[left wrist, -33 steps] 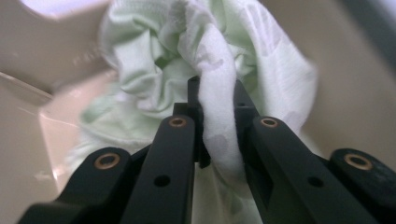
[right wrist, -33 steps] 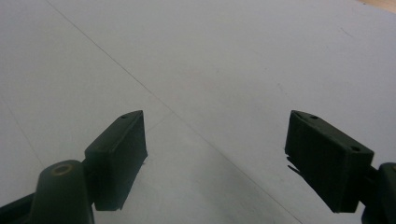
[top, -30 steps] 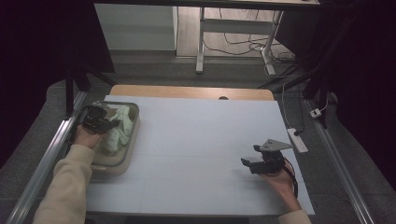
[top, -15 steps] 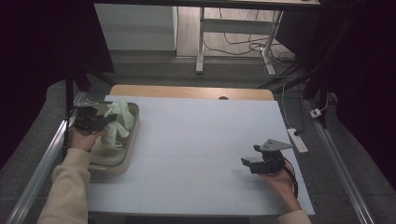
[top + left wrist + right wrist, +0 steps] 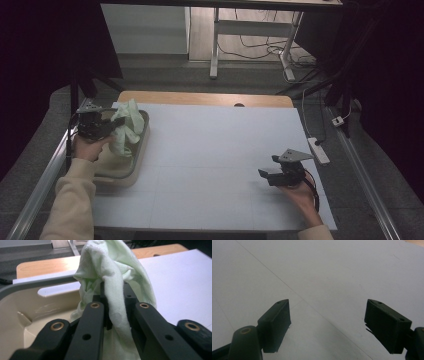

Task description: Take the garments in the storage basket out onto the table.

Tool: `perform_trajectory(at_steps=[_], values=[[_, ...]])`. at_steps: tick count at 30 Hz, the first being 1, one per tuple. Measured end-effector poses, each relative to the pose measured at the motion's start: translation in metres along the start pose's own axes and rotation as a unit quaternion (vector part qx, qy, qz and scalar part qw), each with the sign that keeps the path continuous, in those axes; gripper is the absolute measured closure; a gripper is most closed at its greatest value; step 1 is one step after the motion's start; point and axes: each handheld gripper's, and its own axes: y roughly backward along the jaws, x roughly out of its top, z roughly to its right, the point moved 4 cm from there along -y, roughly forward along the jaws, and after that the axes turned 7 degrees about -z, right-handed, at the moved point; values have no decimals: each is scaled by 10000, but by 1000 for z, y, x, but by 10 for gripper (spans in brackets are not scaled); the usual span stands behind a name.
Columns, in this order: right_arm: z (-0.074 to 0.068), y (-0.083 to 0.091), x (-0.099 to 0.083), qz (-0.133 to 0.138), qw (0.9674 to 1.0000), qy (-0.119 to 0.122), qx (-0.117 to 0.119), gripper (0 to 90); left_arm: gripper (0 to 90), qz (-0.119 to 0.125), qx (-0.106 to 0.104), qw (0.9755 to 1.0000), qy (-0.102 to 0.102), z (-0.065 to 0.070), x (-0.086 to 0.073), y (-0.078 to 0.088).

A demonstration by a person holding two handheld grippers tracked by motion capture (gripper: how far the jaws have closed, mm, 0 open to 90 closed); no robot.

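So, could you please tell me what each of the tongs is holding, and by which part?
The left tongs pinch the pale green cloth by a bunched fold, over the beige tub. The right tongs stand open, holding nothing.

The pale green cloth (image 5: 117, 277) hides the left hand-held gripper (image 5: 113, 290) tips and runs off the top edge.

Green cloth (image 5: 126, 127) in left gripper (image 5: 107, 127) (over tub (image 5: 131, 167))
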Motion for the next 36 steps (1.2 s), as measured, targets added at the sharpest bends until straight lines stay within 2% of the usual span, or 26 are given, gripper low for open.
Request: perform_trajectory(at_steps=[11,17,22,36], values=[[0,0,0,-10,10000,11,-2,203,829,263,-101,9996,-40,8,8,15],[0,-1,0,-26,10000,18,-16,204,826,342,-157,9992,-127,13,12,21],[0,-1,0,-26,10000,15,-14,204,826,435,-211,9988,-107,14,14,25],[0,0,0,-27,10000,16,-28,205,826,731,-316,9967,-170,24,22,39]])
